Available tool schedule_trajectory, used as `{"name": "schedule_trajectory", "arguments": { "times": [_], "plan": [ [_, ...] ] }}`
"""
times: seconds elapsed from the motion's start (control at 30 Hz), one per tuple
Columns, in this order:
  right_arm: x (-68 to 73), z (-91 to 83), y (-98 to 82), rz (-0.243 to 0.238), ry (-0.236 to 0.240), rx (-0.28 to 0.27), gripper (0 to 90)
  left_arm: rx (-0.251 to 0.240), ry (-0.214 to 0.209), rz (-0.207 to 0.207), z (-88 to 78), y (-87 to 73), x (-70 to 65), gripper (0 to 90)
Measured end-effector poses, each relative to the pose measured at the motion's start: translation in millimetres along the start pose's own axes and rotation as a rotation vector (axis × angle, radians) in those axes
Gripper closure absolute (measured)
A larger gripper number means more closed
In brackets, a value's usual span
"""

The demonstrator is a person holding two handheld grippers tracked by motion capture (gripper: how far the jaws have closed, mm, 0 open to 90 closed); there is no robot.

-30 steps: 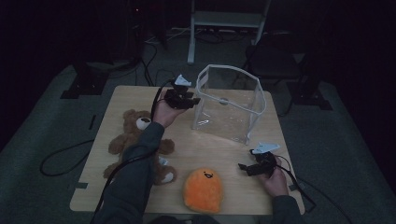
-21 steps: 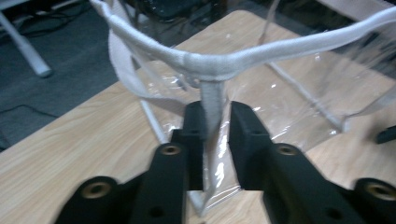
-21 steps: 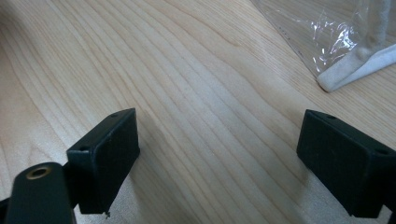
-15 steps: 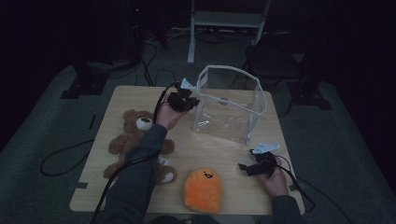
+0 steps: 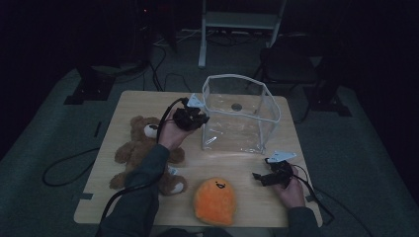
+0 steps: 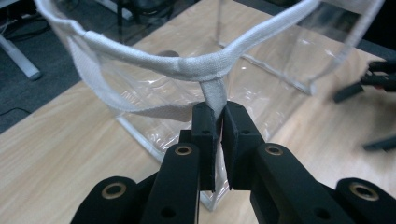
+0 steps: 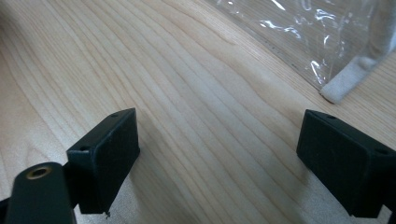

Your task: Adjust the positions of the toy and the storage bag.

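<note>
The left gripper (image 6: 219, 121) is pinching the white seam of the clear bag (image 5: 242, 116), its fingers (image 6: 205, 135) clamped together on the corner trim near the rim. The right gripper (image 7: 219, 154) is resting low over the desk (image 7: 187, 93), fingers (image 7: 105, 149) spread wide and holding nothing, near the bag's lower corner

Dim lab: floor cables (image 5: 64, 165), equipment stands (image 5: 237, 22).
</note>
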State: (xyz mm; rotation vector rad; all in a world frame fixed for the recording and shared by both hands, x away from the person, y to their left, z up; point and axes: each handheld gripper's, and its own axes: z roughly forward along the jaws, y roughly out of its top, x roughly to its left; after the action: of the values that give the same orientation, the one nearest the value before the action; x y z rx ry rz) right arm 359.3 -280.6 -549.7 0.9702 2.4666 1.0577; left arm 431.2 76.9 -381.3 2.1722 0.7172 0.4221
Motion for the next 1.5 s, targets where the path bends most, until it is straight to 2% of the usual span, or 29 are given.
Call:
{"name": "schedule_trajectory", "arguments": {
  "times": [0.3,0.37,0.5,0.53,0.63,0.93,1.03,1.17,1.27,1.3,1.33,1.5],
  "plan": [
    [-1.0,-0.6,-0.7,0.008,-0.01,-0.003,12.3,-0.018,-0.023,0.019,-23.9,-20.8,-20.0,85.4],
    [-0.9,-0.8,-0.8,0.012,-0.011,-0.003,12.3,-0.019,-0.024,0.029,-34.5,-29.1,-23.5,85.5],
    [-1.1,-1.0,-1.0,0.013,-0.01,-0.002,12.3,-0.009,-0.021,0.042,-46.5,-37.4,-23.2,85.5],
    [-1.4,-1.0,-1.0,0.011,-0.012,-0.002,12.3,-0.002,-0.012,0.05,-54.3,-43.0,-21.4,85.5],
    [-1.2,-1.2,-1.0,0.014,-0.011,0.0,12.3,0.0,-0.005,0.043,-64.4,-51.3,-15.2,85.4],
    [-1.3,-1.1,-1.0,0.014,-0.013,-0.002,12.3,-0.001,0.036,-0.012,-81.5,-67.9,10.2,84.3],
    [-1.3,-1.2,-1.0,0.014,-0.013,-0.002,12.3,0.001,0.03,-0.024,-84.5,-70.0,14.2,82.6],
    [-1.3,-1.2,-1.0,0.014,-0.013,-0.002,12.3,-0.009,0.04,-0.03,-92.3,-71.9,15.5,68.1],
    [-1.3,-1.2,-1.0,0.014,-0.013,-0.002,12.3,-0.031,0.046,-0.053,-99.9,-74.1,18.8,64.8],
    [-1.3,-1.2,-1.0,0.015,-0.013,-0.002,12.3,-0.041,0.071,-0.083,-109.3,-78.5,24.3,61.1],
    [-1.3,-1.2,-1.1,0.014,-0.013,-0.002,12.3,-0.04,0.078,-0.091,-111.1,-80.3,26.1,59.8],
    [-1.3,-1.1,-1.1,0.014,-0.013,-0.002,12.3,-0.025,0.128,-0.163,-110.5,-89.6,33.3,53.9]
  ]
}}
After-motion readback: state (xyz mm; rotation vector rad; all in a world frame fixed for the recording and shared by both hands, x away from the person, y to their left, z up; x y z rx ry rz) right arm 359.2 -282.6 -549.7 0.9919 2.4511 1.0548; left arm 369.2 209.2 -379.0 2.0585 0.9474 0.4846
